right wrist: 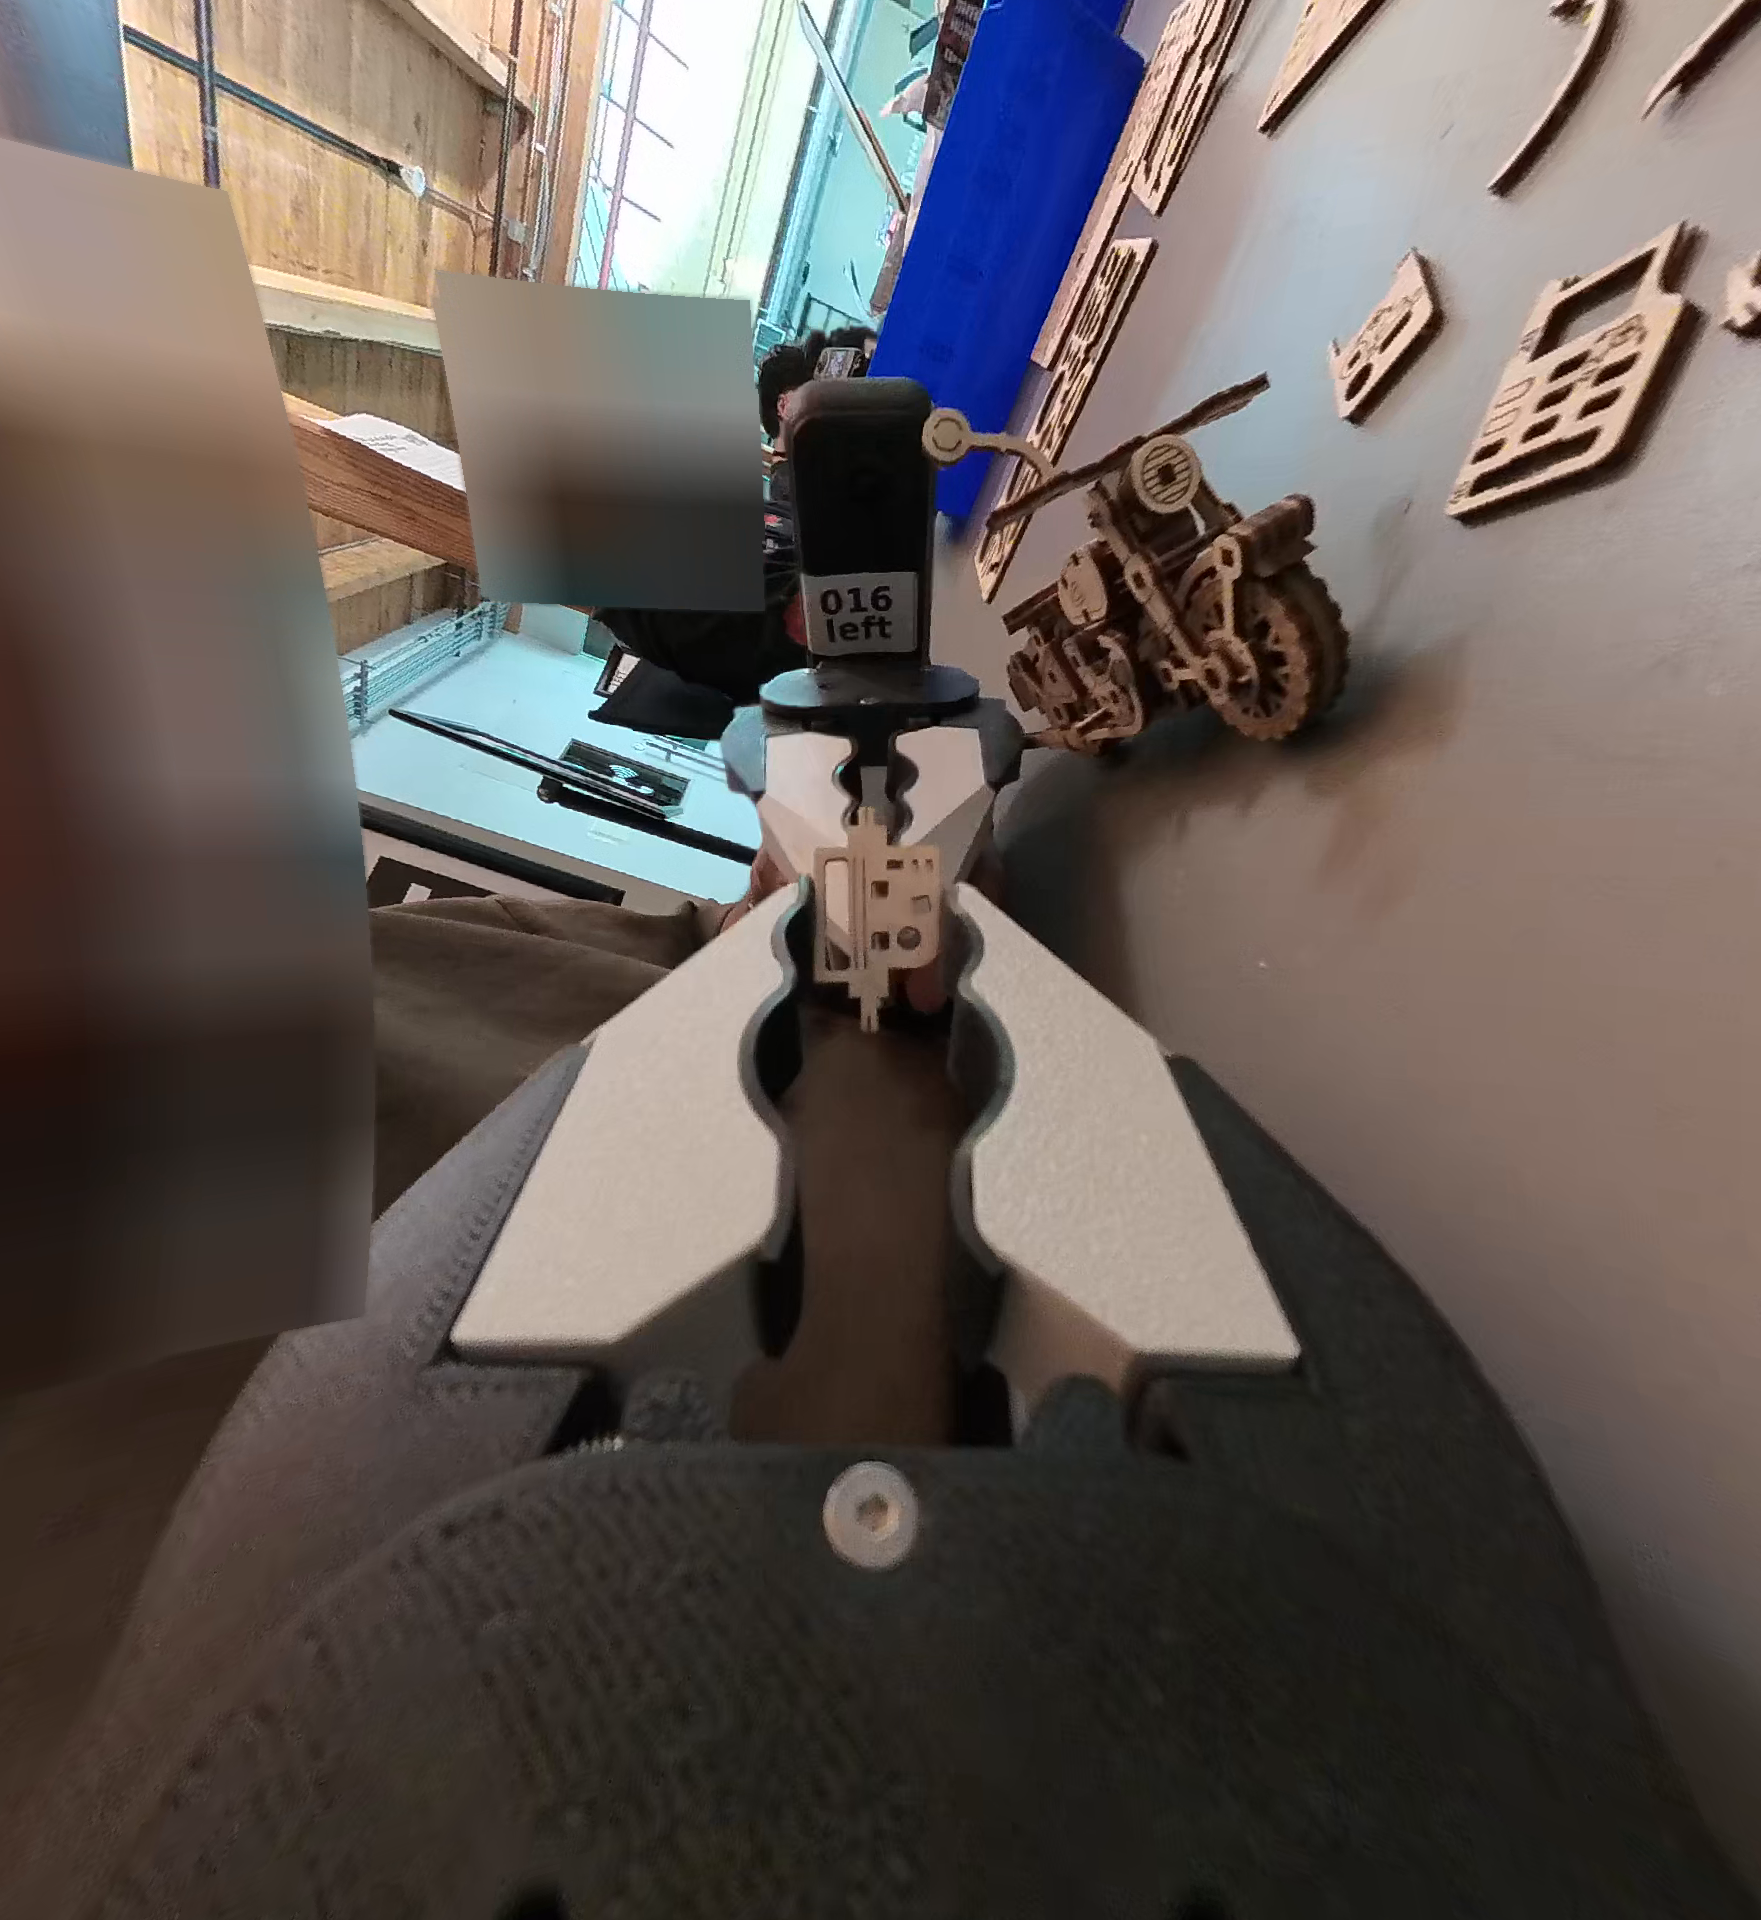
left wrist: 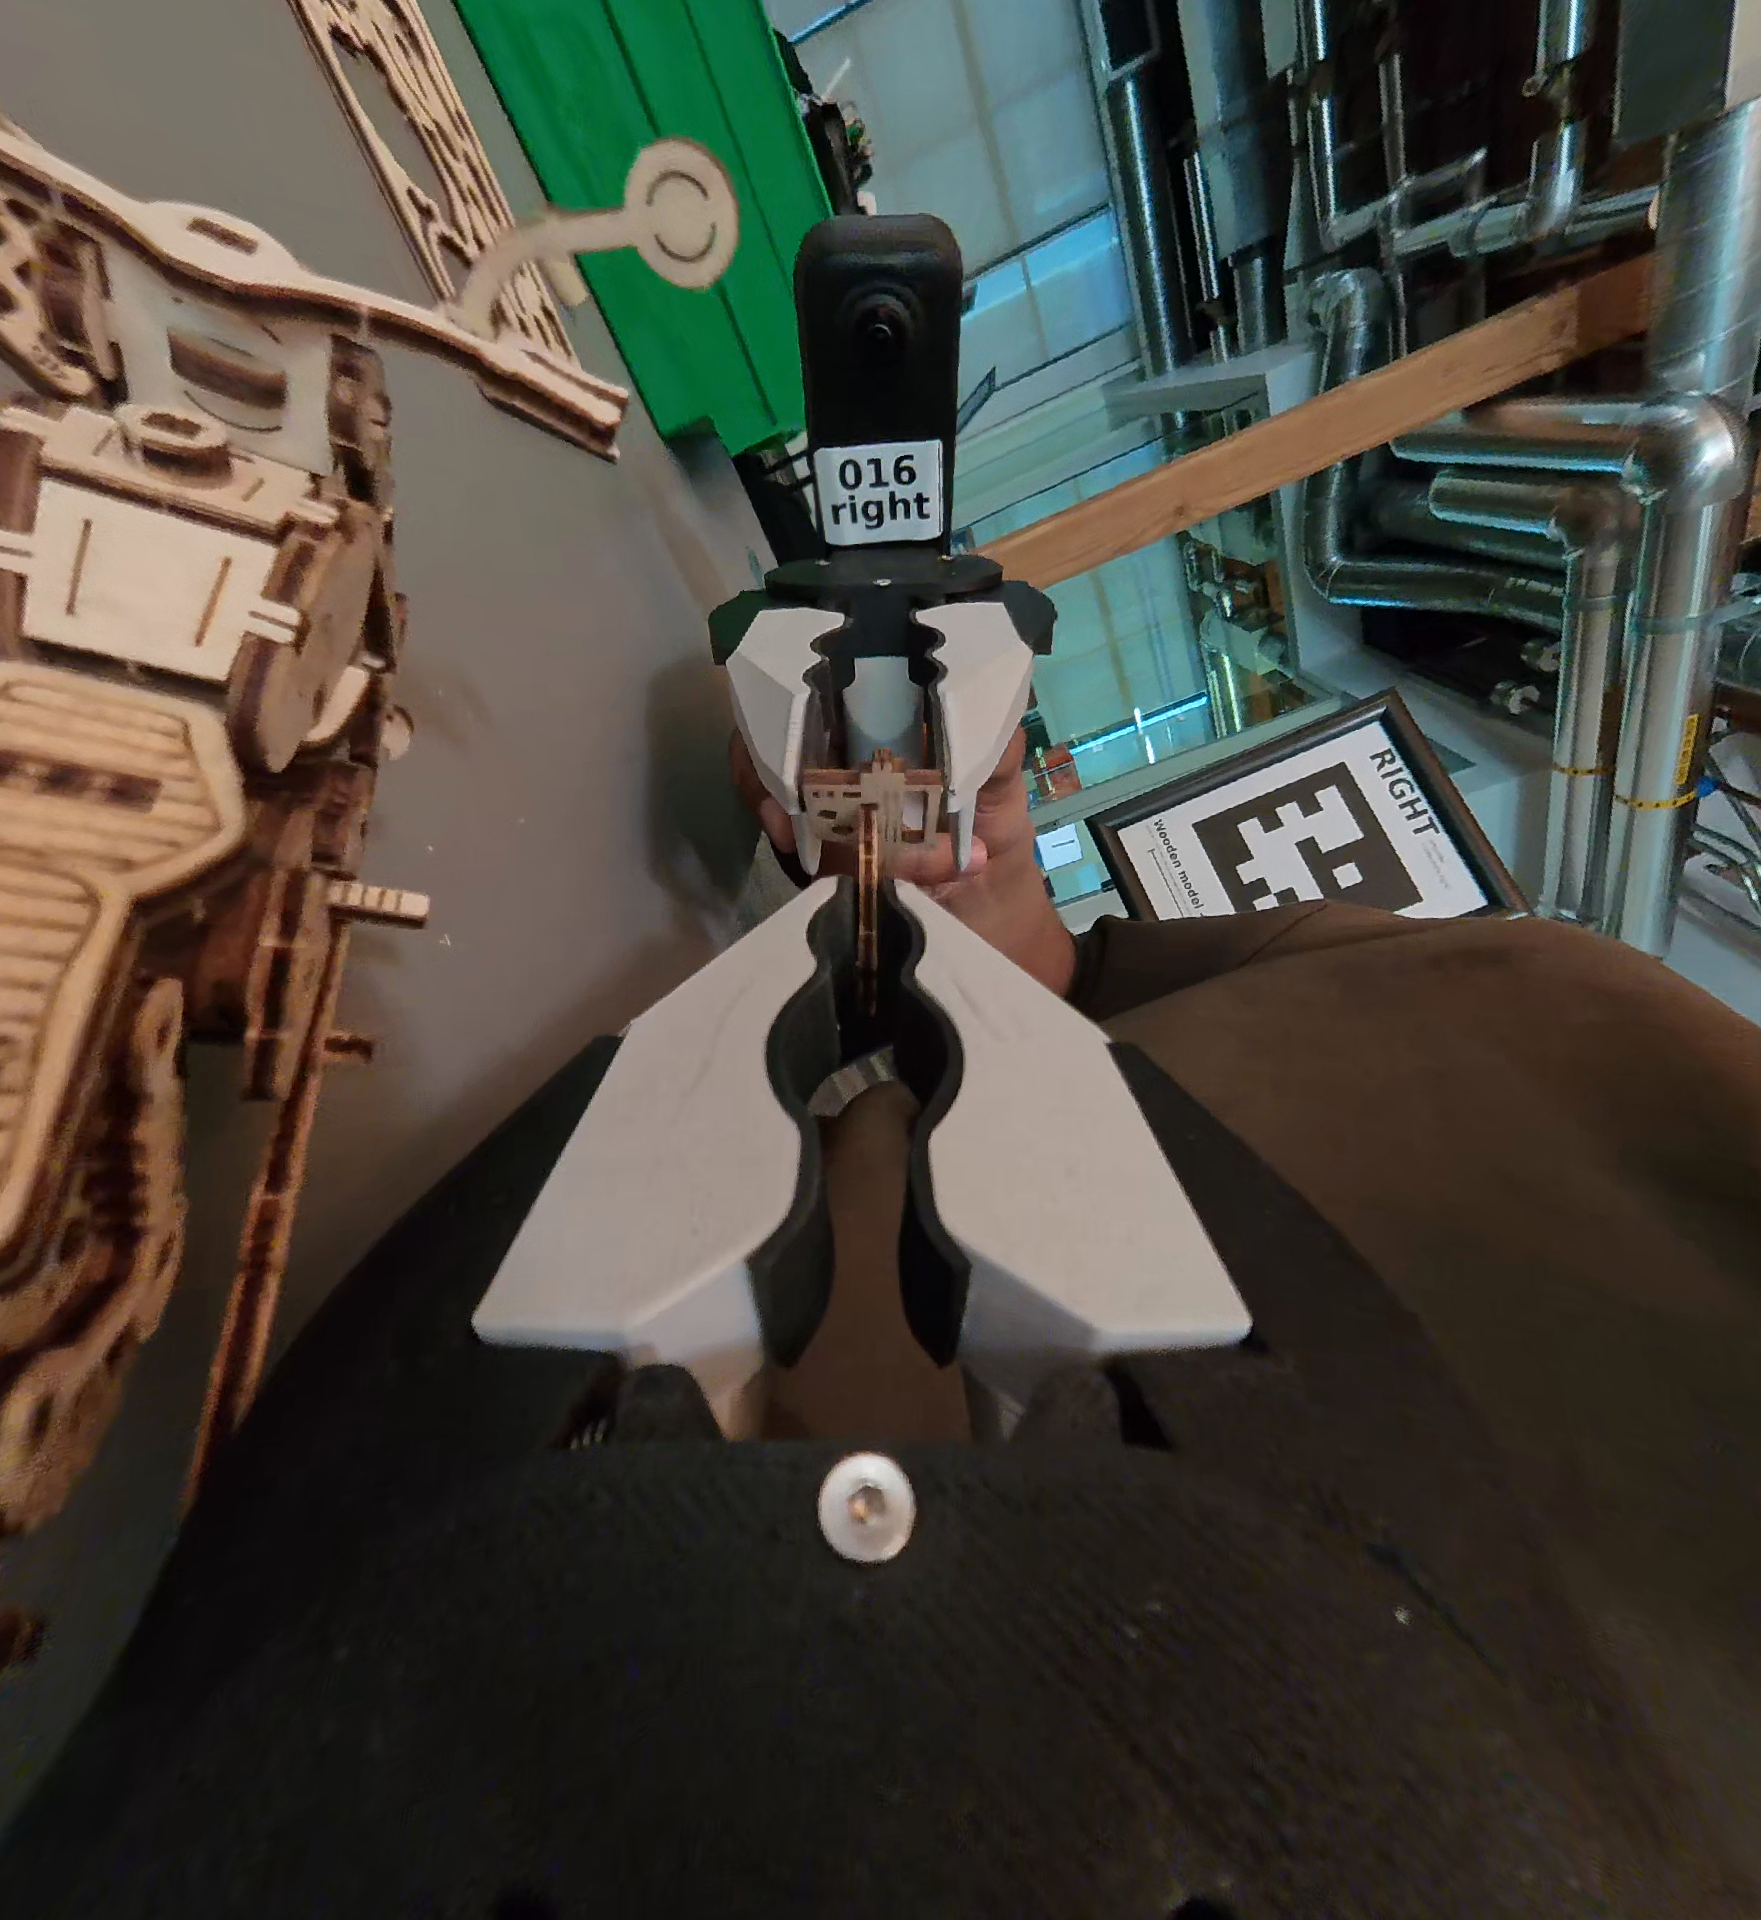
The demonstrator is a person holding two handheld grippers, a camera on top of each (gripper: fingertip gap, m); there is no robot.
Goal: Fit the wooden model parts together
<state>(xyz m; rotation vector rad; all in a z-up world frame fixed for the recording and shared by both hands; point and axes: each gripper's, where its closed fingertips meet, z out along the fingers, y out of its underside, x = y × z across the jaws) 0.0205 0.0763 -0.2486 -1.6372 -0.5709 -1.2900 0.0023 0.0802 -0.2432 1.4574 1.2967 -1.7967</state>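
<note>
Left wrist view — left gripper (left wrist: pixel 868 940) pinches thin strip (left wrist: pixel 868 914) edge-on, pointing forward.

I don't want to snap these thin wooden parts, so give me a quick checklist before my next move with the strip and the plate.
1. Left claw shut on the thin strip: ok.
2. Right claw shut on the flat plate: ok.
3. Strip crosses the plate at its slot: ok.
4. Strip fully seated: cannot tell.
5. Motorcycle model apart from both claws: ok.
</note>
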